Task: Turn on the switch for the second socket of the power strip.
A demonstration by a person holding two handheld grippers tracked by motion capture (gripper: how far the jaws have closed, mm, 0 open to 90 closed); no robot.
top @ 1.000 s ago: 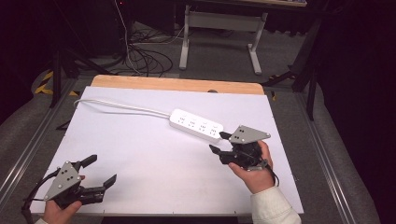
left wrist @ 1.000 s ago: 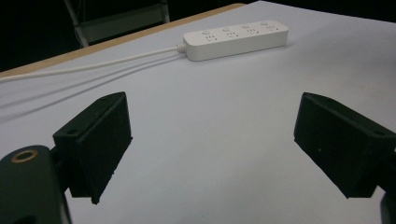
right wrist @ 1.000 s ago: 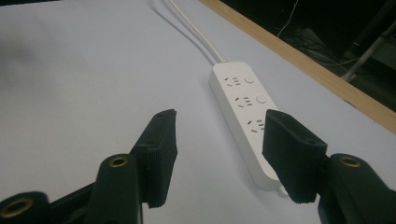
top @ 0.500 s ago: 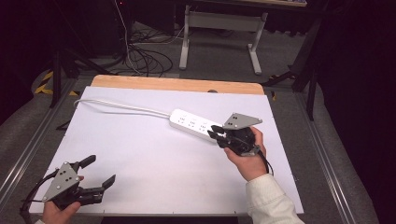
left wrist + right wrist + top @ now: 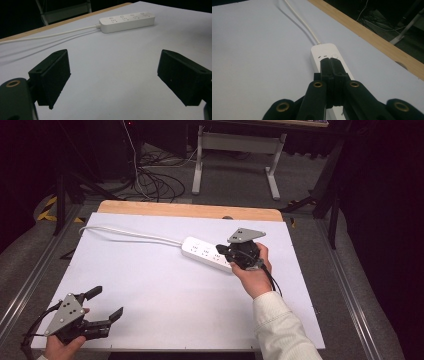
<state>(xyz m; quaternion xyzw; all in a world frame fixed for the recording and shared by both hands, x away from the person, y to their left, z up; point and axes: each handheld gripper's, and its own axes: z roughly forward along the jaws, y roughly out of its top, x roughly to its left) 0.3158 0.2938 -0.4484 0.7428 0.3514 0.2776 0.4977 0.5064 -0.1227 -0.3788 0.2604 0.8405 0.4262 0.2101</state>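
A white power strip (image 5: 204,252) lies across the white table top (image 5: 165,295), and its white cord (image 5: 130,235) runs to the far left corner. My right gripper (image 5: 220,253) hovers over the strip's right end, pointing along it toward the cord. In the right gripper view the strip (image 5: 323,51) lies just below the right gripper (image 5: 331,60). Its jaws have just been closing and now press together with nothing between them. My left gripper (image 5: 107,302) rests at the near left corner, open and empty. The left gripper view shows the strip (image 5: 127,21) far beyond the left gripper (image 5: 113,72).
A wooden strip (image 5: 190,210) borders the table's far edge. Behind it on the floor are dark cables (image 5: 150,180) and a metal stand (image 5: 235,150). Metal rails run along both sides of the table.
My right hand has moved left and away from the person, onto the strip's right end. Its jaws went from open to shut. The left gripper has stayed in place.
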